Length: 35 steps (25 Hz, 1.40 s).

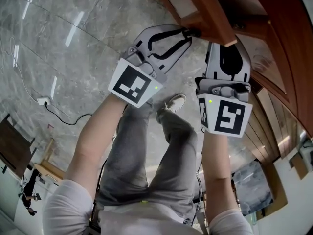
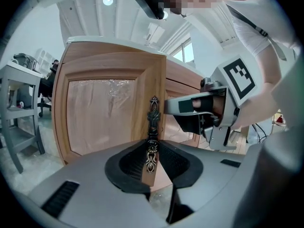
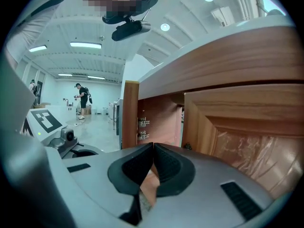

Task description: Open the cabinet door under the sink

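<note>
The wooden cabinet door (image 2: 109, 113) has an ornate dark metal handle (image 2: 153, 115) near its free edge. My left gripper (image 2: 152, 148) is shut on the lower part of that handle, the pads pressing it from both sides. From the head view, the left gripper (image 1: 190, 33) reaches to the handle on the door (image 1: 205, 11), which stands swung out from the cabinet. My right gripper (image 3: 153, 148) is shut with nothing between its pads. It sits beside the door's free edge, just right of the handle (image 2: 183, 106), near the door's corner (image 1: 227, 44).
Past an upright board (image 3: 129, 113), hinges (image 3: 142, 122) show inside the cabinet. The neighbouring door (image 3: 247, 146) has film on its panel. Below are the person's legs and shoe (image 1: 173, 102), and a cable with a power strip (image 1: 43, 101). A grey shelf unit (image 2: 19, 80) stands left.
</note>
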Available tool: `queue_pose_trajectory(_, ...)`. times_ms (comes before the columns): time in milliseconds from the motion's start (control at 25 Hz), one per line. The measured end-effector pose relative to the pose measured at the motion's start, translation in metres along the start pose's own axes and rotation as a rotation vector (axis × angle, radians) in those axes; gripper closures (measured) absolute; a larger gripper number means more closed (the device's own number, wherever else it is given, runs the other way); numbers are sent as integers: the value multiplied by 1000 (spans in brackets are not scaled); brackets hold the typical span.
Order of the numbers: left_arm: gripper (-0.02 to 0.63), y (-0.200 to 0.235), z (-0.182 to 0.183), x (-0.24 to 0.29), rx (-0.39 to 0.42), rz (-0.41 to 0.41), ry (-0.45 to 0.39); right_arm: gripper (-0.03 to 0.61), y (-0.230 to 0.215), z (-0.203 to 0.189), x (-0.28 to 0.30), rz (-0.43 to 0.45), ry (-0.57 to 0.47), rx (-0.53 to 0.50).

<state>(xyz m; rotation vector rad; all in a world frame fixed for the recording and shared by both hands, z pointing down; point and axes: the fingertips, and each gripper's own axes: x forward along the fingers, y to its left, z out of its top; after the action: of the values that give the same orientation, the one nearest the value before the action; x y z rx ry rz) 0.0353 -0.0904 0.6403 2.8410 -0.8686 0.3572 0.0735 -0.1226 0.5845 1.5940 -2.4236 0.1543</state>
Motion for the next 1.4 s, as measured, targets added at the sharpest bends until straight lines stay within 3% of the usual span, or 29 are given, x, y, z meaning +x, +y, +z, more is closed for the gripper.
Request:
queue_pose_trajectory(280,522,4,-4,-21,-13,5,12,548,21,5,2,27,18,-84)
queue_pose_trajectory(520,522,12,-7,-42,-14,18,30,548,45,9,3,55,25,-51)
queue_pose_trajectory(760,523,16,-8,-56,53,83,82,548,62,14,2,77,40,-43)
queue_pose_trajectory(1160,525,23,-16,-89,-3,161,122,548,94,10,6,143,73,-27)
queue_pose_trajectory(1240,543,20,-14,-99,5,171,125,548,97,11,5,142,80,-21)
queue_pose_trajectory(1280,584,18,-12,-104,7,177,123,548,98,11,5,141,84,-21)
queue_pose_trajectory(1400,597,14,-10,-118,-8,198,116,548,101,12,5,144,102,-36)
